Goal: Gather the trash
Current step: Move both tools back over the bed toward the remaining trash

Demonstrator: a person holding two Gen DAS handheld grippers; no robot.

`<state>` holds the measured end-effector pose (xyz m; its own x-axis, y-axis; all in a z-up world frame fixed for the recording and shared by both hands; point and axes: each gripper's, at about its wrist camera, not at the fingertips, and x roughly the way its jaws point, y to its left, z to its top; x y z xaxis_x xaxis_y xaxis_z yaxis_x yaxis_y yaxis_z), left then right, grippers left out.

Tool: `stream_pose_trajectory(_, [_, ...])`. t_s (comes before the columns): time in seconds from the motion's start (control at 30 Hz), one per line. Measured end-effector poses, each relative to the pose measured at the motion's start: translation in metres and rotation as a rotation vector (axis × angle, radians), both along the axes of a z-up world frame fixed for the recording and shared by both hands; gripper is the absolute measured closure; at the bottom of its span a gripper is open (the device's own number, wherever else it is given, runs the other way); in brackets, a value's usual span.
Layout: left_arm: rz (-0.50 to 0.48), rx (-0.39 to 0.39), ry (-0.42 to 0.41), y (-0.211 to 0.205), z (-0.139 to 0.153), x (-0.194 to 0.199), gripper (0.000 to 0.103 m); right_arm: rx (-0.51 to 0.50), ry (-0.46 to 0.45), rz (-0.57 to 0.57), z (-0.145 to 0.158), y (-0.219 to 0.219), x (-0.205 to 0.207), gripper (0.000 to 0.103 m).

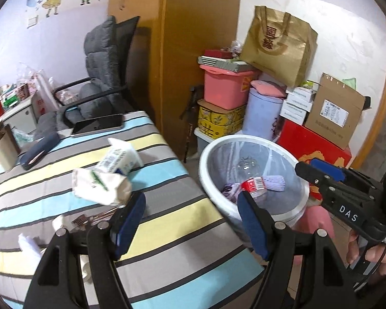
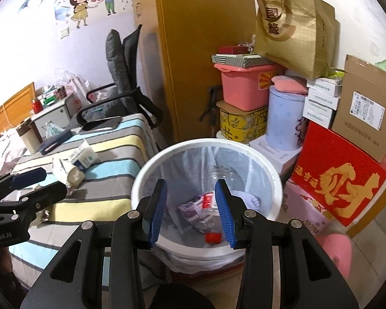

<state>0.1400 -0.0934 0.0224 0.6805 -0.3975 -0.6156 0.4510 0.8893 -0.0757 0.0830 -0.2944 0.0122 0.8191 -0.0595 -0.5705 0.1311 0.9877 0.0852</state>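
Observation:
A white trash bin (image 1: 254, 180) (image 2: 205, 255) with a clear liner stands beside the striped table (image 1: 95, 231) (image 2: 110, 193). Inside lie a plastic bottle with a red label (image 1: 253, 184) (image 2: 208, 200) and wrappers. My right gripper (image 2: 190, 211) is open and empty above the bin; it also shows in the left wrist view (image 1: 319, 172). My left gripper (image 1: 190, 221) is open and empty over the table's near right edge. Two white crumpled packages (image 1: 103, 185) (image 2: 69, 172) and a milk carton (image 1: 121, 158) (image 2: 83, 158) lie on the table. A foil wrapper (image 1: 90, 220) lies by the left finger.
A tablet (image 1: 97, 125), a dark blue case (image 1: 38, 152) and a beige cup (image 1: 2, 152) sit at the table's far side. A grey office chair (image 1: 103, 77) stands behind. Stacked boxes, a pink bin (image 1: 226, 87) and a gold bag (image 1: 278, 43) crowd the wall behind the trash bin.

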Motion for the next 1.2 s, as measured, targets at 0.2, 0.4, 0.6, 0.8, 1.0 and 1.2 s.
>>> stream_pose_trajectory(0.2, [0.071,0.007,-0.031,0.031,0.003,-0.01,0.027,-0.013,-0.009,0.048,0.0,0.023,0.001,0.052])
stream_pose_trajectory(0.4, [0.146,0.008,-0.043,0.065,0.003,-0.016,0.026,-0.013,-0.012,0.101,0.001,0.044,0.003,0.051])
stream_pose_trajectory(0.6, [0.238,0.011,-0.028,0.104,-0.004,-0.019,0.025,-0.01,-0.008,0.153,-0.001,0.069,0.009,0.05])
stream_pose_trajectory(0.8, [0.333,0.019,0.004,0.143,-0.019,-0.021,0.025,-0.011,0.007,0.216,-0.007,0.094,0.019,0.049])
stream_pose_trajectory(1.0, [0.394,0.015,0.045,0.173,-0.035,-0.02,0.025,-0.02,0.03,0.269,-0.015,0.116,0.028,0.049])
stream_pose_trajectory(1.2, [0.415,0.007,0.096,0.186,-0.051,-0.012,0.025,-0.033,0.048,0.308,-0.019,0.132,0.034,0.049])
